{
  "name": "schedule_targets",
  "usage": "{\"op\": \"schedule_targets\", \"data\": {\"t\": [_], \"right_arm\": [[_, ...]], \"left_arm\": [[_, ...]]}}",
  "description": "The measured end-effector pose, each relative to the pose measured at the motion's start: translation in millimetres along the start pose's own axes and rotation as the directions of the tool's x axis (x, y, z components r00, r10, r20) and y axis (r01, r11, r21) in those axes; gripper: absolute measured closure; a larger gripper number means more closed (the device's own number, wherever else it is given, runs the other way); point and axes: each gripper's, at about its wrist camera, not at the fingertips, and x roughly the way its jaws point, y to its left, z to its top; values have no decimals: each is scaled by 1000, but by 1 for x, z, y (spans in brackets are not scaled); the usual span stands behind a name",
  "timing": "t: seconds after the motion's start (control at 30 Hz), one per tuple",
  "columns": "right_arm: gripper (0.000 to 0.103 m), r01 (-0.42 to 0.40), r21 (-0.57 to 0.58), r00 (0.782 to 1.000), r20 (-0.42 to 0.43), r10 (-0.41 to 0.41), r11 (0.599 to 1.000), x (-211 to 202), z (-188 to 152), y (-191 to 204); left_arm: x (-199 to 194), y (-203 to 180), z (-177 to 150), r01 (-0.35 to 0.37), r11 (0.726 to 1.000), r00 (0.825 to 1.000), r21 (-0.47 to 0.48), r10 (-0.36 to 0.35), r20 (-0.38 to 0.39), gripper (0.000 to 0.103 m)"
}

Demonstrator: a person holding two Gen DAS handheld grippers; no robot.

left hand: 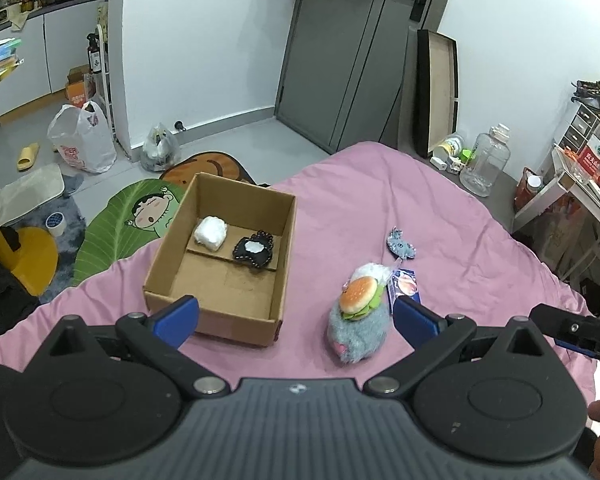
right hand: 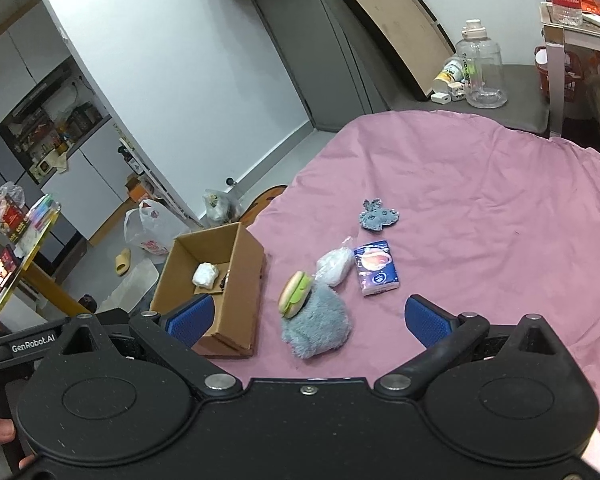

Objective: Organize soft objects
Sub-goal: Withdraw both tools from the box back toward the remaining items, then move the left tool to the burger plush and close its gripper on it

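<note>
Across a pink bedsheet [left hand: 440,216] the scene is spread, largest first: an open brown cardboard box [left hand: 220,260], in which a white wrapped bundle [left hand: 210,233] and a black beaded pouch [left hand: 255,252] are held. Just right of the box, a grey fluffy plush [left hand: 356,332] is seen with a soft burger toy [left hand: 358,294] on top. A tissue packet [right hand: 376,267] and a small grey knitted piece [right hand: 378,216] are laid beyond. Both the left gripper [left hand: 296,316] and right gripper [right hand: 308,318] are held wide apart, empty, above the sheet.
</note>
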Motion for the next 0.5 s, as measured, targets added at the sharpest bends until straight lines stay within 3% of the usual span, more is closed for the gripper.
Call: {"op": "schedule_targets", "data": {"t": [0.5], "right_arm": [[3, -30, 67, 998, -60, 34, 997, 44, 21, -27]], "left_arm": [[39, -35, 11, -12, 998, 1000, 53, 13, -22, 3]]}}
